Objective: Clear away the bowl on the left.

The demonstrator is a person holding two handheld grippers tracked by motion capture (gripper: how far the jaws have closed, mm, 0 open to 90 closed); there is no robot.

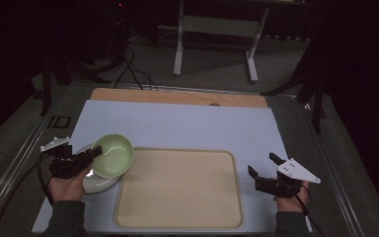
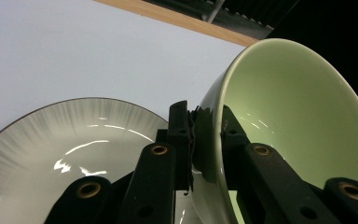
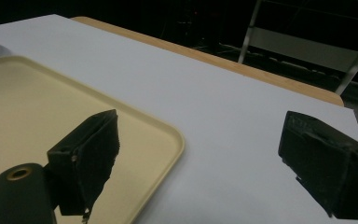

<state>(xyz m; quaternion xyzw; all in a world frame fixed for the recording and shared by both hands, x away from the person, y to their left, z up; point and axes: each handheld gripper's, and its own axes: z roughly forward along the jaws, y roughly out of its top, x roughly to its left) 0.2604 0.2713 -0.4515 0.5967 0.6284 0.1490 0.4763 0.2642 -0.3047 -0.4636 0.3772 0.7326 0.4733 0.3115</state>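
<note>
A pale green bowl (image 1: pixel 113 154) hangs tilted above a white plate (image 1: pixel 96 183) at the table's left. My left gripper (image 1: pixel 94 153) is shut on the bowl's rim, one jaw outside the wall and one inside. In the left gripper view the green bowl (image 2: pixel 298 116) tips to the right over the grey-streaked plate (image 2: pixel 51 149), with my left gripper (image 2: pixel 205 135) pinching its rim. My right gripper (image 1: pixel 264 165) stands open and empty at the table's right, just past the beige tray (image 1: pixel 177 190). The right gripper view shows my right gripper (image 3: pixel 205 149) with its jaws far apart over the tray (image 3: pixel 23 107) corner.
A pale blue mat (image 1: pixel 177 123) covers the table, with a wooden strip (image 1: pixel 177 97) along its far edge. A white table frame (image 1: pixel 217 29) stands on the floor beyond. Cables (image 1: pixel 133 74) trail across the floor at the back left.
</note>
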